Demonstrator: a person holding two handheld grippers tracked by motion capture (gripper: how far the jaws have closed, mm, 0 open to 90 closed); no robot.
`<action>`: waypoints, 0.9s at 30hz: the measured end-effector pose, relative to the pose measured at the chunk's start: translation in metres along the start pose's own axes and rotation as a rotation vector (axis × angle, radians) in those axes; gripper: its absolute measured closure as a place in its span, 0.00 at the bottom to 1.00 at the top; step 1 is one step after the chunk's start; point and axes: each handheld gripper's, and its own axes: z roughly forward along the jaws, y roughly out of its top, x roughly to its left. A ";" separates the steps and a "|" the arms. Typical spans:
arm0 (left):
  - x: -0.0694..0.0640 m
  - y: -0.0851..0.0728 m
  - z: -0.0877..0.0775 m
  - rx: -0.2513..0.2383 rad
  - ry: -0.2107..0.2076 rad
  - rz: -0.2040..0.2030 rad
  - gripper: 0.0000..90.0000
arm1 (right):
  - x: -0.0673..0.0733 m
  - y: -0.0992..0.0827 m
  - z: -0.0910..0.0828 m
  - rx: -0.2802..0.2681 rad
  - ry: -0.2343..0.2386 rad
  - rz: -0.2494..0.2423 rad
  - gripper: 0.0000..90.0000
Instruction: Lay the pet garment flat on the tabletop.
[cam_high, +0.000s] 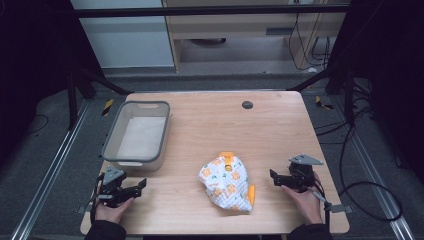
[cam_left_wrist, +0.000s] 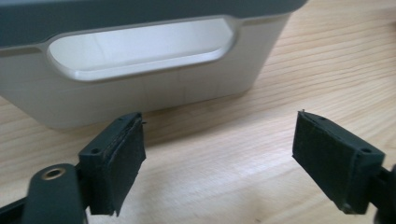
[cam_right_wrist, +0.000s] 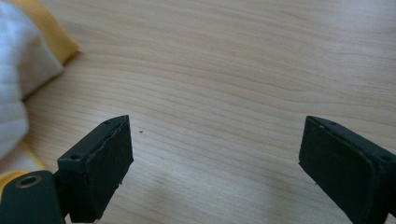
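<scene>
A crumpled white cloth with orange prints and orange trim (cam_high: 227, 183) lies on the wooden table (cam_high: 210, 120), near the front and a little right of centre. Its white and orange edge (cam_right_wrist: 21, 70) shows at the left of the right gripper view. My left gripper (cam_high: 140, 186) rests at the front left corner, open, nothing between its jaws (cam_left_wrist: 219, 158). It points at the near end of a grey plastic bin (cam_high: 137, 134), whose handle cut-out (cam_left_wrist: 140, 46) is close ahead. My right gripper (cam_high: 273, 177) sits to the right of the cloth, open and empty (cam_right_wrist: 215, 163), apart from the cloth.
The grey bin stands empty at the table's left side. A small dark round disc (cam_high: 247, 104) sits near the far edge. Black frame struts and cables (cam_high: 360, 165) surround the table on the floor.
</scene>
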 end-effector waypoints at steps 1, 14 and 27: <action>-0.002 0.000 -0.002 -0.002 -0.007 -0.004 0.21 | 0.001 0.000 -0.002 -0.006 0.002 0.003 0.11; -0.022 0.010 -0.018 -0.048 -0.056 0.024 0.27 | 0.013 0.003 -0.020 -0.071 0.058 -0.009 0.15; -0.037 0.047 -0.035 -0.146 -0.095 0.027 0.27 | 0.017 0.023 -0.030 -0.113 0.066 -0.031 0.20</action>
